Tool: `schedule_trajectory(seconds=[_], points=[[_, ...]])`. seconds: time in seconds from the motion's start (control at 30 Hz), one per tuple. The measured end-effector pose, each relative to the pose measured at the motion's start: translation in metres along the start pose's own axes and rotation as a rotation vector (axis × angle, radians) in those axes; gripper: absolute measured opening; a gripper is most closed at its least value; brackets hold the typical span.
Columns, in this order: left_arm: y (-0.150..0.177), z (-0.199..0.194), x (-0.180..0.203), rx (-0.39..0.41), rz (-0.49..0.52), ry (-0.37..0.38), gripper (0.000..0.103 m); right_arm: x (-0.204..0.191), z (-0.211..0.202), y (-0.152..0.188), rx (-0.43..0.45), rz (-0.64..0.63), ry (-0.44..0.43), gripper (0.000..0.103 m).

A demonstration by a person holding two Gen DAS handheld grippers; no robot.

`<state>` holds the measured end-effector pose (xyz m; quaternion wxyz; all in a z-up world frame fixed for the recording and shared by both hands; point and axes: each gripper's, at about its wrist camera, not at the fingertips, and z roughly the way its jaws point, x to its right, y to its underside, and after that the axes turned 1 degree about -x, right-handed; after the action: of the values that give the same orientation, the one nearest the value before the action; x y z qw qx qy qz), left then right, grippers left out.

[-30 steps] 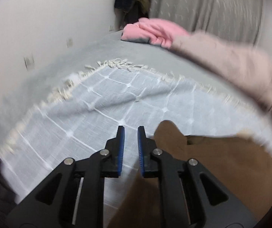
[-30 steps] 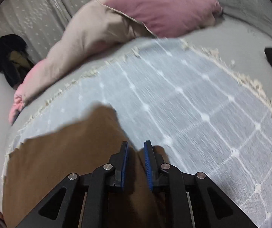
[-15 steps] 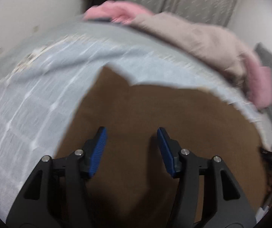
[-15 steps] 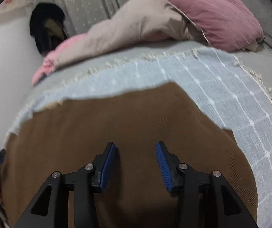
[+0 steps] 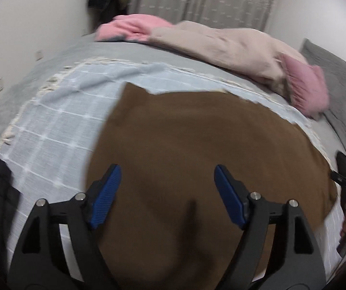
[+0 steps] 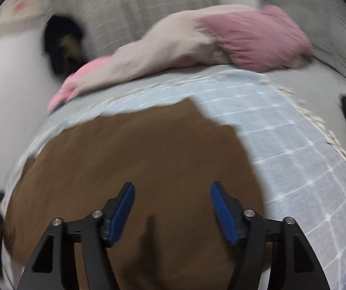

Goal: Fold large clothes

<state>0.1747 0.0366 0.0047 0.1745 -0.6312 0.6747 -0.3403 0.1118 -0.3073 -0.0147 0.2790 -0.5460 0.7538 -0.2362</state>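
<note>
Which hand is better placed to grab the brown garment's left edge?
Left, probably. The left tool, jaws just opening and empty, hangs beside that edge of the brown garment; the right tool, likewise opening, is nearer the opposite edge.

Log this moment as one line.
left tongs: open, just opening, nothing between | right tongs: open, just opening, nothing between | brown garment: flat on checked blue cloth
</note>
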Motion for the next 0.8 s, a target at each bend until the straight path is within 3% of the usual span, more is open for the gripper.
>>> schedule_trajectory(seconds=[0.07, 0.13, 0.27, 0.33, 0.43, 0.53, 0.67, 0.8], points=[[0.019, 0.006, 0.026, -0.034, 0.054, 0.048, 0.08, -0.033, -0.004, 0.016, -0.025, -0.077, -0.023, 0.068], [0.04, 0.023, 0.04, -0.1, 0.103, 0.028, 0.08, -0.049, 0.002, 0.032, -0.039, -0.108, -0.034, 0.068], [0.063, 0.024, 0.017, -0.105, 0.074, -0.041, 0.08, -0.02, 0.02, 0.062, -0.07, -0.061, -0.042, 0.068], [0.06, 0.009, 0.0, -0.112, 0.024, -0.089, 0.08, 0.009, 0.018, 0.06, -0.081, 0.012, -0.019, 0.068], [0.054, -0.017, -0.019, -0.116, -0.071, -0.064, 0.08, 0.04, 0.001, 0.053, -0.046, 0.16, -0.029, 0.069], [0.056, -0.045, -0.027, -0.104, -0.137, -0.068, 0.08, 0.046, -0.009, 0.047, -0.057, 0.228, -0.053, 0.069], [0.074, -0.067, -0.03, -0.151, -0.257, -0.052, 0.087, 0.029, -0.02, 0.045, -0.052, 0.168, -0.01, 0.073], [0.101, -0.053, -0.033, -0.21, -0.403, -0.018, 0.091, 0.013, -0.021, 0.047, -0.082, 0.119, 0.02, 0.074]])
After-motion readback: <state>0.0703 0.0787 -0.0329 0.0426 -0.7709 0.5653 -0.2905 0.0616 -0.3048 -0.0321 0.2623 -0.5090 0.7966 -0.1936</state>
